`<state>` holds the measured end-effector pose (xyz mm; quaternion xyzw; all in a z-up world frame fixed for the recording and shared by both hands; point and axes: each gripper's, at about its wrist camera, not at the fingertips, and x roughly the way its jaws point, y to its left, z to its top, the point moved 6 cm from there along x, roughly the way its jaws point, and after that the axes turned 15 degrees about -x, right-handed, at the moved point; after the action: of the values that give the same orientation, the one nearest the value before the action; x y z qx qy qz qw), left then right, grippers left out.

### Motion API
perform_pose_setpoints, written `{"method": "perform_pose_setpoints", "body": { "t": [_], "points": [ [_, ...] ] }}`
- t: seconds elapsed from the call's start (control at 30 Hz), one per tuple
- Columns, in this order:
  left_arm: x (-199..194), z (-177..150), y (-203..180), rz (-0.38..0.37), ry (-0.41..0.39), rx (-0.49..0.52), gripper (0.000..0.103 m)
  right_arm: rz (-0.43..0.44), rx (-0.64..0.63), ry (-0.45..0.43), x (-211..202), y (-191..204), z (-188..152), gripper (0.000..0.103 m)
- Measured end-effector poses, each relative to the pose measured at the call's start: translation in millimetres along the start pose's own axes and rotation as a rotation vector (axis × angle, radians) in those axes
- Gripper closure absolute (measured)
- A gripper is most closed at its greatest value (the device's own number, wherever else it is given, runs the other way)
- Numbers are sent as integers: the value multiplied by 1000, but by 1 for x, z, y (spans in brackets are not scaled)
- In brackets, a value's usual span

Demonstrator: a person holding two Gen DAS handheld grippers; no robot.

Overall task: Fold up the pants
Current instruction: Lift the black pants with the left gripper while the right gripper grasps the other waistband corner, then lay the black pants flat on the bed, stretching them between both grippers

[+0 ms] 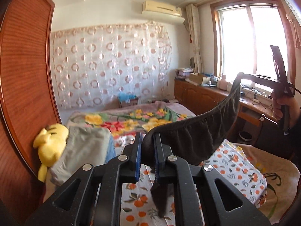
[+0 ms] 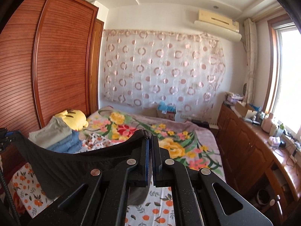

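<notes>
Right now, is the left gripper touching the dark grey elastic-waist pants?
Touching. The left wrist view shows the left gripper clamped on the pants waistband.

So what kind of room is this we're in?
Almost certainly a home bedroom. There is a bed under a floral blanket, a tall wooden wardrobe beside it, and an air conditioner on the wall near the window. A pile of folded clothes sits on the bed.

Bed (image 2: 207,137), floral blanket (image 2: 131,124), orange-print sheet (image 2: 160,212), folded clothes (image 2: 62,137), yellow plush (image 2: 75,118)
</notes>
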<state>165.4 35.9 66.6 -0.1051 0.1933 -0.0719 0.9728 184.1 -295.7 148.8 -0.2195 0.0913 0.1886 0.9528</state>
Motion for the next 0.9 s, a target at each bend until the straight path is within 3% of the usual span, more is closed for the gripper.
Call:
{"method": "perform_pose_setpoints", "body": {
  "t": [0.1,0.3,0.53,0.7,0.9],
  "points": [
    [-6,14,0,8,-26,11,91,-2,3,-32,-15,2,0,101],
    [10,12,8,28,-7,22,91,4,1,10,15,9,-25,101],
    [88,0,20,102,98,95,91,-26,-8,88,64,11,-33,101],
    [120,37,24,132,94,97,91,-96,-20,82,88,6,6,101],
    [103,92,21,130,11,56,91,-141,3,-44,61,20,62,101]
  ]
}}
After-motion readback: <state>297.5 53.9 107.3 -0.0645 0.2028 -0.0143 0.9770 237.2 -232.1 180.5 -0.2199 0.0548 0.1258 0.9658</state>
